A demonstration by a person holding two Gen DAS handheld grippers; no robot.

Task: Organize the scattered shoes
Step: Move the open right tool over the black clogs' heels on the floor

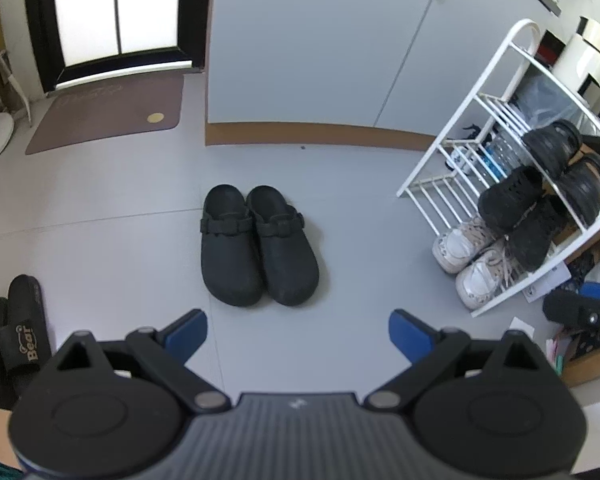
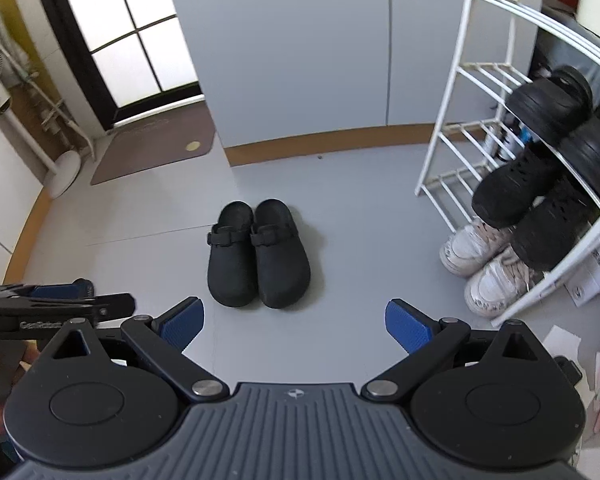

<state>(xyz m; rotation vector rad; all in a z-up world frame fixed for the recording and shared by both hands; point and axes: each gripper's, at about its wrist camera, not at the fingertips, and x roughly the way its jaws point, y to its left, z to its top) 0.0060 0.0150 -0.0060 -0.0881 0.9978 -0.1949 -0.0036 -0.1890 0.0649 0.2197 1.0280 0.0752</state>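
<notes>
Black rubber slides (image 1: 14,338) with a "Bear" strap lie at the far left on the floor (image 1: 100,220), beside my left claw (image 1: 298,334). That claw is spread wide, blue pads (image 1: 188,336) apart and holding nothing. Straight ahead of it, apart from the fingertips, sits the pair of black clogs (image 1: 258,246), side by side and touching. Their rounded toes point back toward me and the open heels toward the grey cabinet (image 1: 320,48), so their long axis runs along my line of reach, not across it. My right claw (image 2: 294,326) is equally spread and empty, with the same clogs (image 2: 258,254) just ahead, slightly left of its centre. I judge both arms about equally near, one shoe each. Further right stands the white shoe rack (image 2: 456,128), with black shoes (image 2: 512,188) on its tiers and white sneakers (image 2: 480,264) at the bottom; it lies on the right claw's side.
</notes>
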